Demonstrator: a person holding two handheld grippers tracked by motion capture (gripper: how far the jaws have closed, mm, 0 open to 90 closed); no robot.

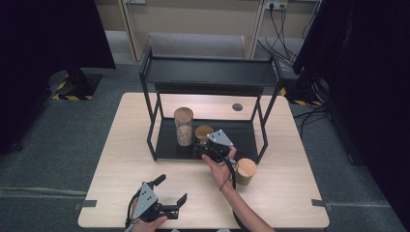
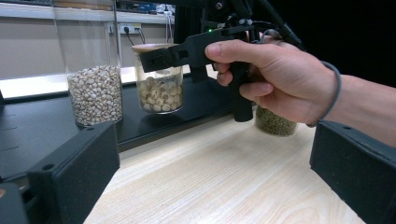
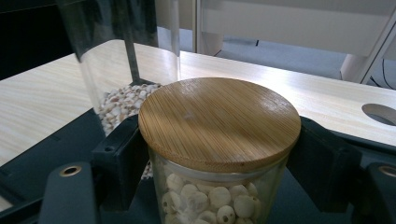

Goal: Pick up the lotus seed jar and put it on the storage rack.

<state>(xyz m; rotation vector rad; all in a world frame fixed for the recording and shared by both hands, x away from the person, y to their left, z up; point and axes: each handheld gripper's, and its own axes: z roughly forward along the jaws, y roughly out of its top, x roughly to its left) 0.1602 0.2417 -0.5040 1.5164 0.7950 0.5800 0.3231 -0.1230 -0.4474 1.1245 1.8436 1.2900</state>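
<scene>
Three lidded jars, two grippers, one black rack (image 1: 150, 130) on the table (image 1: 121, 159).

Jar count: one tall jar (image 1: 183, 126) of small pale grains, standing on the rack's lower shelf; one short jar (image 3: 218, 154) just beside it on the same shelf; one third jar (image 1: 245, 171) of green contents, on the table in front of the rack's right leg. All three are clear glass with round bamboo lids. The short jar holds pale round seeds with dark centre holes, filled to about half; its lid sits flat, grain running straight across. The right gripper (image 1: 207, 143) is clamped on the short jar, one jaw pressed against each side of the glass just under the lid. The left gripper (image 1: 170, 191) rests at the table's near edge, jaws spread wide with nothing between them.
</scene>
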